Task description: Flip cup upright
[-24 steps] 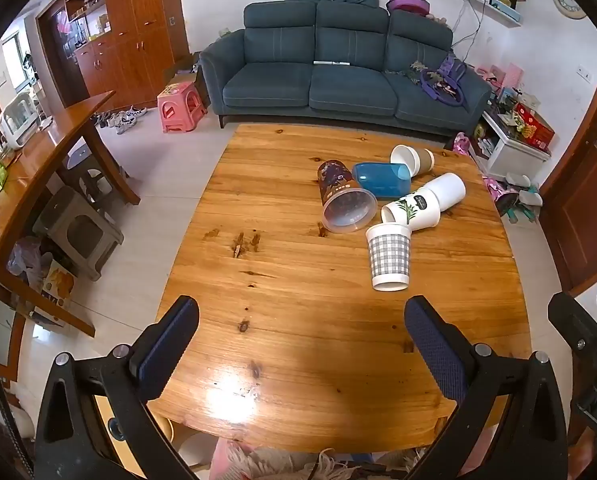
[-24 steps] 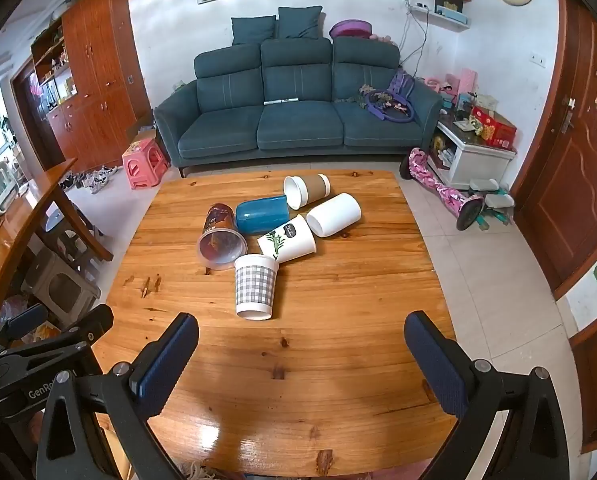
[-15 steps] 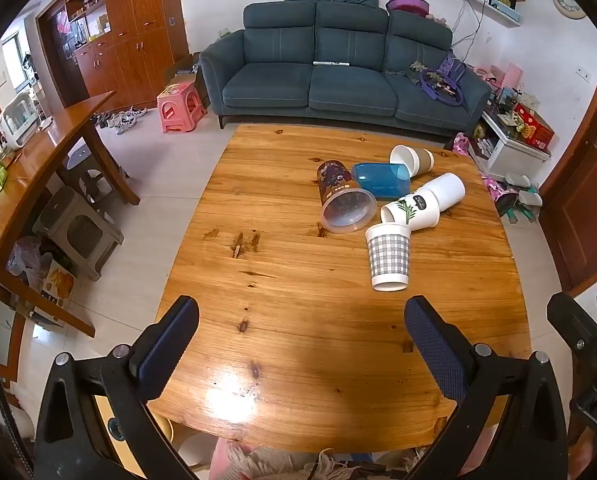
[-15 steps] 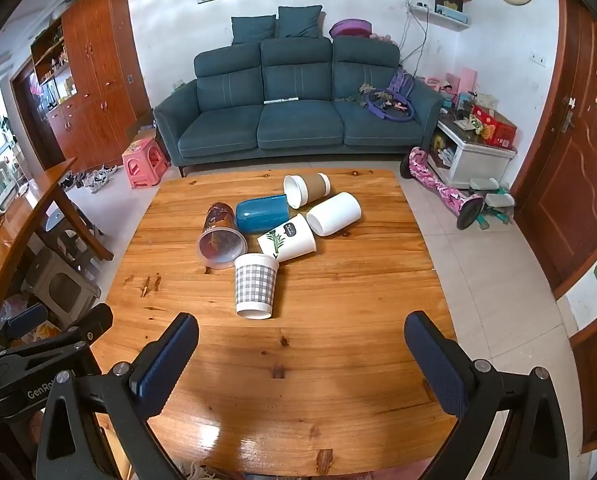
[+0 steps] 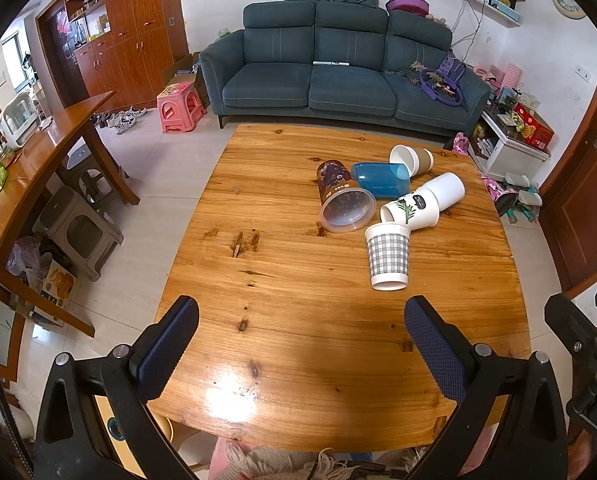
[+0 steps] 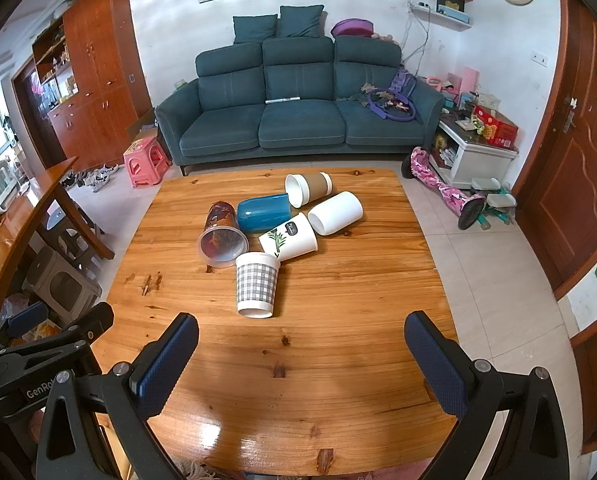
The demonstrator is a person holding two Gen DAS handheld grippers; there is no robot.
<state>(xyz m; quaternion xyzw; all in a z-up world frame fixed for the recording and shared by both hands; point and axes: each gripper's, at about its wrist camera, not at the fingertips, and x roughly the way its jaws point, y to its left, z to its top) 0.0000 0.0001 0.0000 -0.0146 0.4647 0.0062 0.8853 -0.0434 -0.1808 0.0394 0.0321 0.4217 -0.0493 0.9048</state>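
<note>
Several cups lie on their sides in a cluster on the wooden table (image 5: pixel 298 340). The nearest is a grey checked cup (image 5: pixel 388 255) (image 6: pixel 256 283). Behind it lie a white cup with a leaf print (image 5: pixel 410 210) (image 6: pixel 288 237), a clear patterned tumbler (image 5: pixel 342 202) (image 6: pixel 220 236), a blue cup (image 5: pixel 380 176) (image 6: pixel 263 212), a plain white cup (image 5: pixel 444 192) (image 6: pixel 335 213) and a brown-sleeved cup (image 5: pixel 412 159) (image 6: pixel 308 189). My left gripper (image 5: pixel 300 344) is open and empty above the near table edge. My right gripper (image 6: pixel 300 354) is open and empty, to the right of the left one.
A blue sofa (image 5: pixel 338 76) stands beyond the table's far edge. A side table (image 5: pixel 30 176) and stools (image 5: pixel 78 232) are on the left. A white cabinet (image 6: pixel 474 152) and a door (image 6: pixel 578 184) are on the right.
</note>
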